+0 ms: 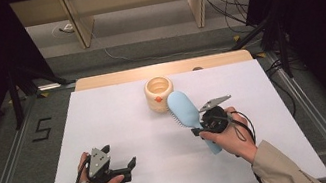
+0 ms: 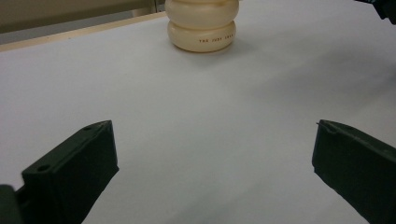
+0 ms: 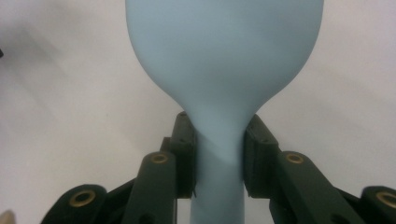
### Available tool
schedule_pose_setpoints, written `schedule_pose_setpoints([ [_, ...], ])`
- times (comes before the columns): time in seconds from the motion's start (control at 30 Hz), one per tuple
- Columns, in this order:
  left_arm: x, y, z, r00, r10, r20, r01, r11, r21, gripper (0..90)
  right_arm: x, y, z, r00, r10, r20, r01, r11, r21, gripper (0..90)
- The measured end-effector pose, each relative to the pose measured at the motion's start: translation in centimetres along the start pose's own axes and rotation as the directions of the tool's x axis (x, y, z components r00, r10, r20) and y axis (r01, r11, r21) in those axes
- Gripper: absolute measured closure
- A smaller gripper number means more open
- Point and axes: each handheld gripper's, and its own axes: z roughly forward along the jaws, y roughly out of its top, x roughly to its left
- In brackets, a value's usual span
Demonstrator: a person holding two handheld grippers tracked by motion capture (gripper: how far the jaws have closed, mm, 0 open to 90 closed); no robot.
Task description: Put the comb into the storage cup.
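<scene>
Two grippers: I have one in each hand over a white bench (image 1: 119, 114), the left gripper (image 1: 132, 163) near the front edge, the right gripper (image 1: 197, 129) nearer the middle.
Brush: a pale blue hairbrush (image 1: 184, 109), held off the bench at a slant, bristles turned toward my left, its head just beside the cup.
Right jaws: closed on the brush at its neck, where head narrows to handle; I judge that grip lets me steer the head while the handle runs back under my hand.
Left jaws: wide apart, holding nothing, resting low over bare bench, probably waiting.
Cup: a cream ribbed cup (image 1: 159, 93) stands upright toward the far edge, the likely target for the brush.
High view adds: the whole layout, bristles, both hands.
Right gripper view adds: both pads (image 3: 186, 154) pressed against the neck of the brush.
Left gripper view adds: small red lettering on the cup, too small for me to read.
</scene>
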Motion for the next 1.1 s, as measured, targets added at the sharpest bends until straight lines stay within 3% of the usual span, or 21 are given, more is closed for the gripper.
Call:
schedule_pose_setpoints([
  [0.27,-0.03,0.0,0.03,1.0,0.0,0.001,0.0,1.0,0.0,0.0,-0.05,0.11,-0.05,0.9999,0.01,-0.002,-0.011,0.998,-0.061,70.4],
  [1.1,-0.06,0.02,0.04,1.0,-0.002,0.001,0.002,1.0,-0.001,0.0,0.04,0.21,0.14,0.9992,0.041,-0.004,-0.041,0.985,-0.169,70.4],
])
